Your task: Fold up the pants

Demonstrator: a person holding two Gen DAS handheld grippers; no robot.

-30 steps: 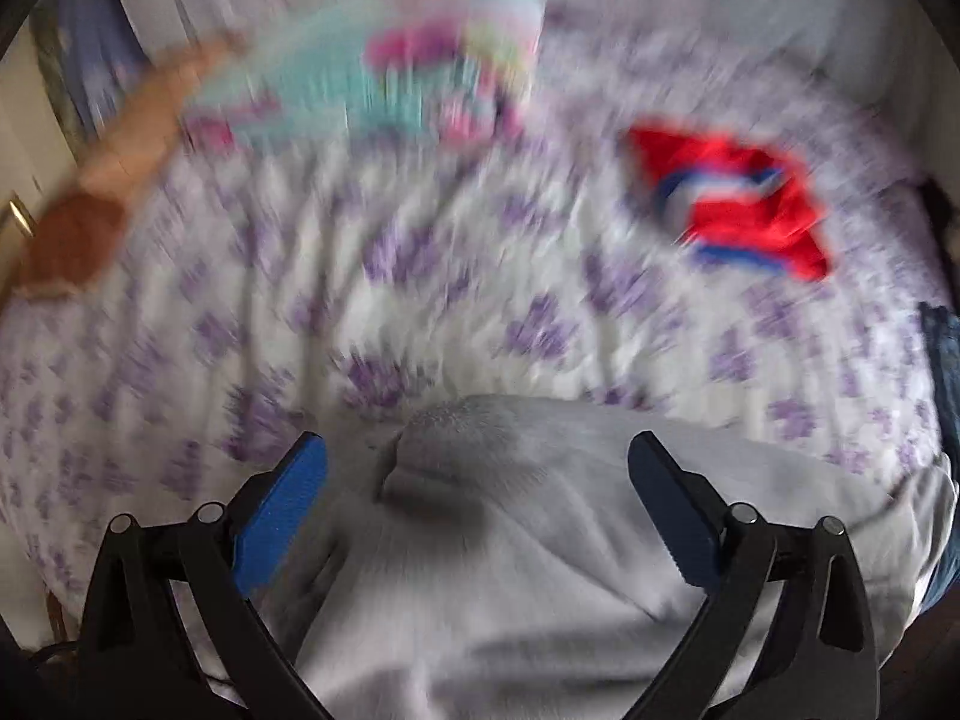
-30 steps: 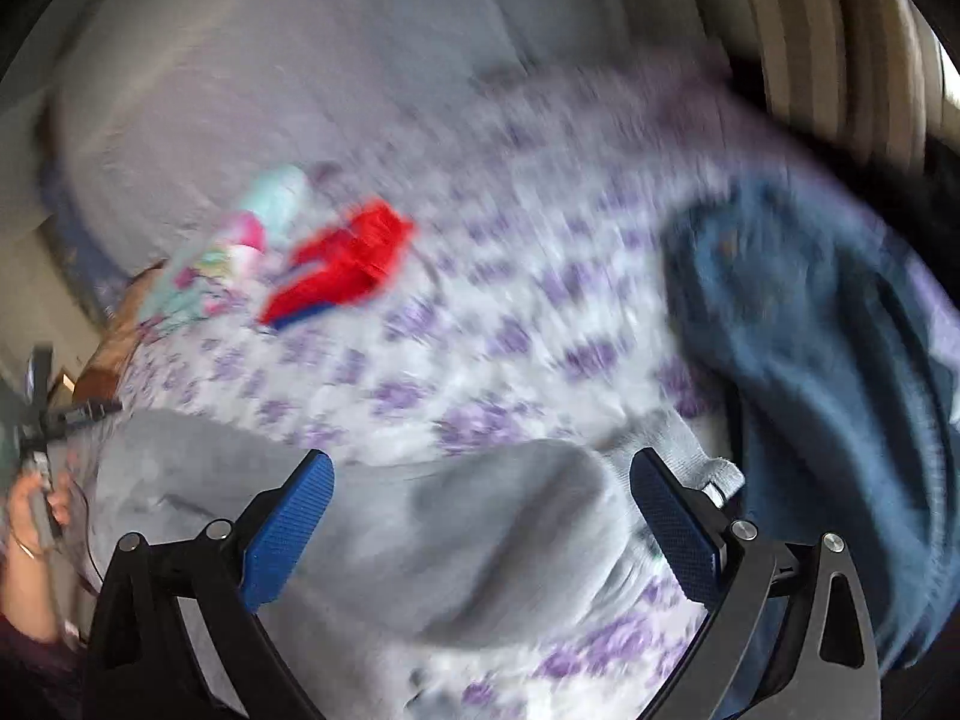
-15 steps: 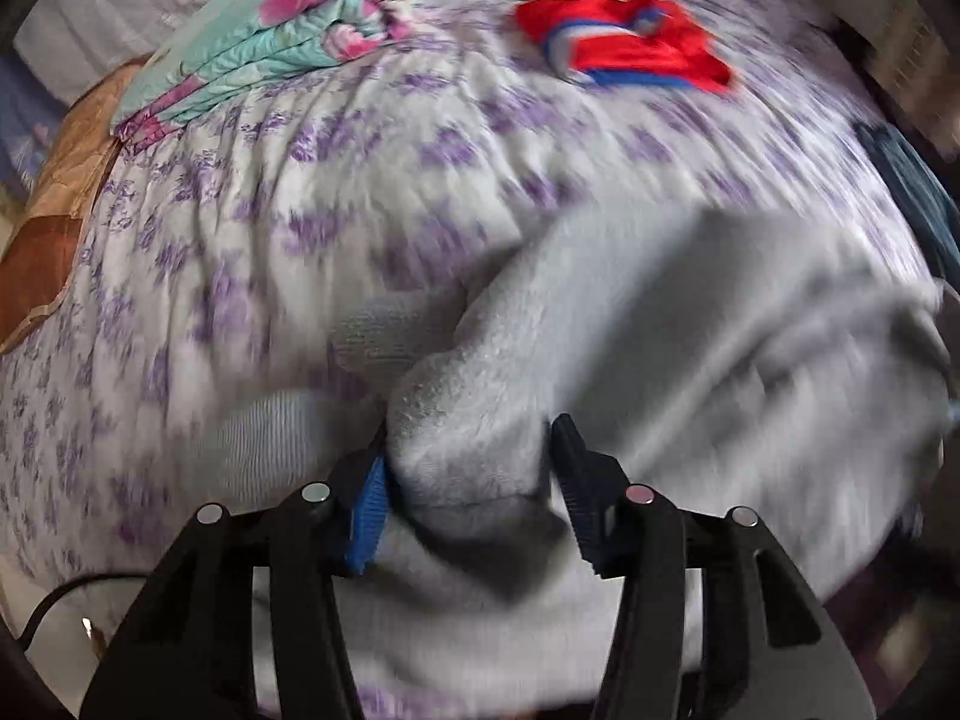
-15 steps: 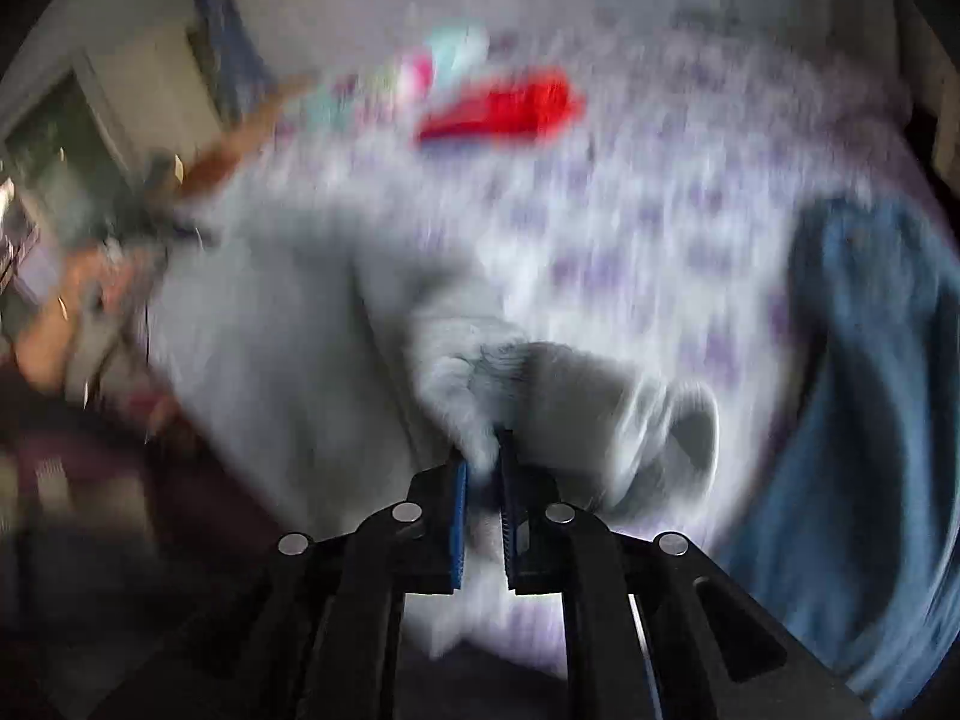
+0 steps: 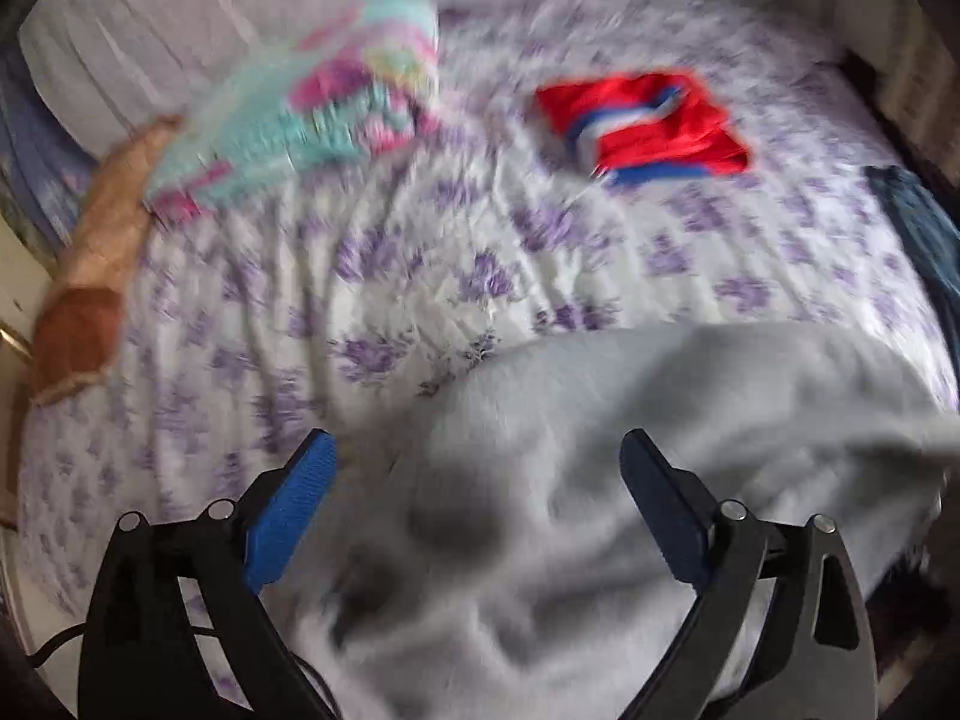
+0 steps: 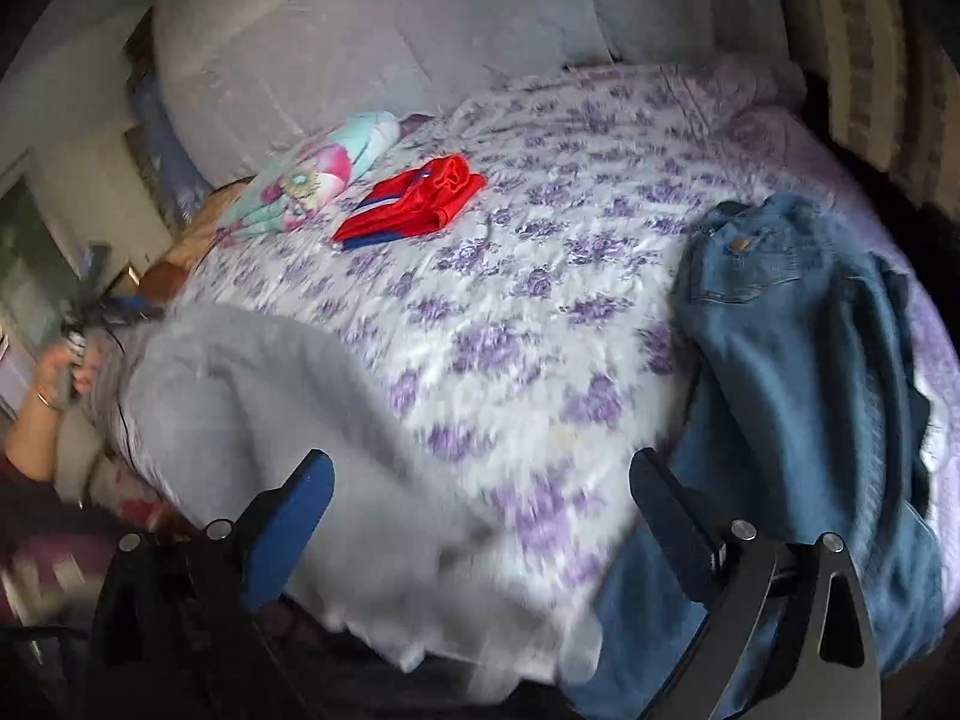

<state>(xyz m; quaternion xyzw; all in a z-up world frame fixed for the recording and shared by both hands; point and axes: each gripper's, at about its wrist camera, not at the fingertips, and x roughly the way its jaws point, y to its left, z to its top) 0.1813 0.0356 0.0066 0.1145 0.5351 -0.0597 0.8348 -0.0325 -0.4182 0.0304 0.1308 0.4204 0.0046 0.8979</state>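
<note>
L gripper (image 5: 474, 480): jaws opening, spread wide, blue pads clear of anything, pointing steeply down. R gripper (image 6: 480, 498): jaws opening too, wide apart, nothing pinched. Person's left hand (image 6: 60, 366) at far left, gripping its handle.

Rumpled grey pants (image 5: 600, 480) on bed's near edge

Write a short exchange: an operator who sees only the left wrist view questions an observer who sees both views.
Operator: What is the dark blue thing at my right edge?
Observer: Jeans, spread down the right side of the bed, a back pocket showing.
Operator: Is the right gripper holding anything?
Observer: No. The right gripper is opening its jaws with nothing pressed between them; the grey pants lie by its left finger.
</note>
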